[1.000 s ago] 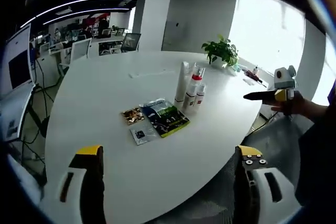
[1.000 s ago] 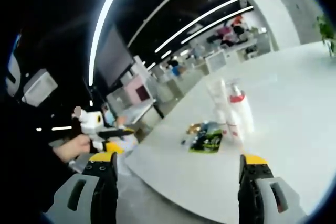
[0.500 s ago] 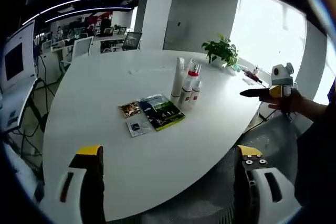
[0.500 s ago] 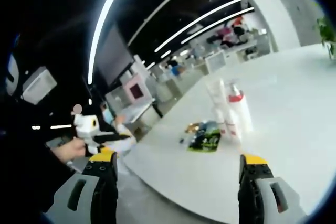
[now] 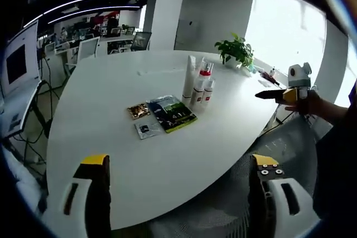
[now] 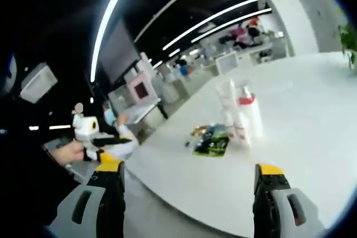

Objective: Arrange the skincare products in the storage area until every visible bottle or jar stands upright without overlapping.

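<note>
Left gripper [image 5: 178,193] open, bottles [image 5: 198,86] upright well ahead on table [image 5: 111,93]

bottles [image 5: 198,87]: I can't read labels, count unsure | packets [image 5: 164,116]: print too small | right view: bottles [image 6: 241,113] blurred | bench [image 6: 301,137] cut off by the view's edge | far desks [image 5: 95,40]: indistinct
</note>
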### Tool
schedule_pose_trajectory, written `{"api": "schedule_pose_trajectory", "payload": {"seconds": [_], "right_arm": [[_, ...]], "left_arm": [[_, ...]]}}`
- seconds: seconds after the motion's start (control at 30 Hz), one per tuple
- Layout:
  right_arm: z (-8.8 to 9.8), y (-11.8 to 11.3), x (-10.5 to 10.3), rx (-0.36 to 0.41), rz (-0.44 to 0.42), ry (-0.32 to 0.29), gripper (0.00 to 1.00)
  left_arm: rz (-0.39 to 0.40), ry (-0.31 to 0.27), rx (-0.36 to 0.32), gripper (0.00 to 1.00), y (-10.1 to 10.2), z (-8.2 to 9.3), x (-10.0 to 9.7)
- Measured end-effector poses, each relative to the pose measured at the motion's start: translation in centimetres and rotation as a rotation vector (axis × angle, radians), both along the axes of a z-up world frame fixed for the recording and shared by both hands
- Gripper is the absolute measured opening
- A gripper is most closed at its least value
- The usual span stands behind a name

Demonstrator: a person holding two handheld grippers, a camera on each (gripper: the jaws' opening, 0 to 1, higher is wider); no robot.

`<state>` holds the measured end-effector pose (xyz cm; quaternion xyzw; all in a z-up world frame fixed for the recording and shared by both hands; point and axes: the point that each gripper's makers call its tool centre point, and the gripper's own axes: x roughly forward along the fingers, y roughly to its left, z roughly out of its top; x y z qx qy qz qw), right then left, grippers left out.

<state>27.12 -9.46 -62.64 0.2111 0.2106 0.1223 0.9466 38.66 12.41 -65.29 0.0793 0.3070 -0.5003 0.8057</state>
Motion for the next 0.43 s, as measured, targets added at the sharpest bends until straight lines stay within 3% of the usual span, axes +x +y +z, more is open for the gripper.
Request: {"api": "schedule_pose_trajectory", "payload": {"seconds": [0.17,0.43], "right_arm": [[-0.66,-0.41,-0.14,-0.033,-0.009,0.023,0.99],[-0.49,-0.86,-0.07,-0.033,-0.030,0.009,0.99]], "left_arm": [[0.007,0.007,-0.006,0.99,0.10,-0.17,-0.23],[0.044,0.005,-0.057,0.99,-0.19,0.36,-0.17]]}}
